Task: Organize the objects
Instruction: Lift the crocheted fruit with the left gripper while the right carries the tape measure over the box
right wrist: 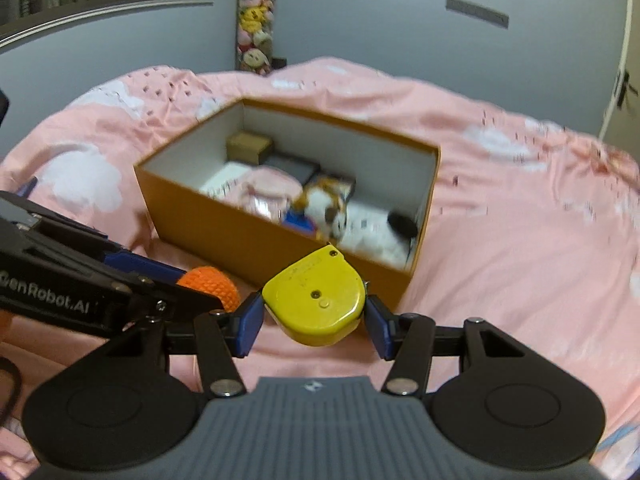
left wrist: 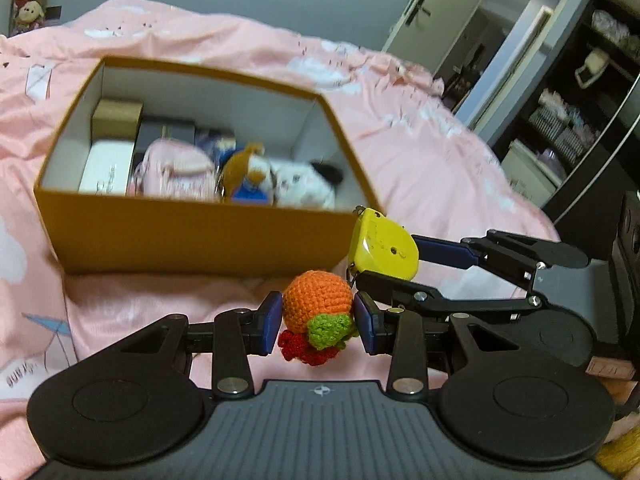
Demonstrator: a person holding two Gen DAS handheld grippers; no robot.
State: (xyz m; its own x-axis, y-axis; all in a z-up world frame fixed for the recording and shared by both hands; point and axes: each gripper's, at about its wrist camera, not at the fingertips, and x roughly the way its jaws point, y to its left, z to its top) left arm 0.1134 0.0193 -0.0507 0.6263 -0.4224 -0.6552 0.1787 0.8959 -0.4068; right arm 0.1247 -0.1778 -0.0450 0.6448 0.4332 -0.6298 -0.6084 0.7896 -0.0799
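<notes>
Nearest the left wrist lens: left tool [left wrist: 318, 322], blue pads [left wrist: 271, 322] pressed against both sides of a round orange crocheted fruit with green leaf and red tassel [left wrist: 319, 307], held clear above the pink cloud-print bed cover [left wrist: 420, 148]. Just beside it on the right, slightly farther: right tool [left wrist: 390, 264], reaching in from the right edge, closed on a flat yellow plastic tape-measure case [left wrist: 380, 246].

Closest in the right wrist view: same right tool [right wrist: 314, 318], pads snug on both flanks of the yellow case [right wrist: 316, 300], broad face up, one screw visible. To its left, the left tool's [right wrist: 188, 286] dark linkage lettered "enRobot.AI", with the orange fruit [right wrist: 210, 286] partly hidden behind it.

Beyond both, resting on the bed cover [right wrist: 520, 240]: open-topped orange cardboard box with white lining [left wrist: 192, 236] [right wrist: 256, 236]. Inside, blurred: small tan carton [left wrist: 118, 118], white flat pack [left wrist: 106, 172], pink pouch [left wrist: 176, 170], brown-and-white plush animal [left wrist: 250, 168], white plush with black patch [left wrist: 308, 182]. Both held items outside the box, near its front right corner.
</notes>
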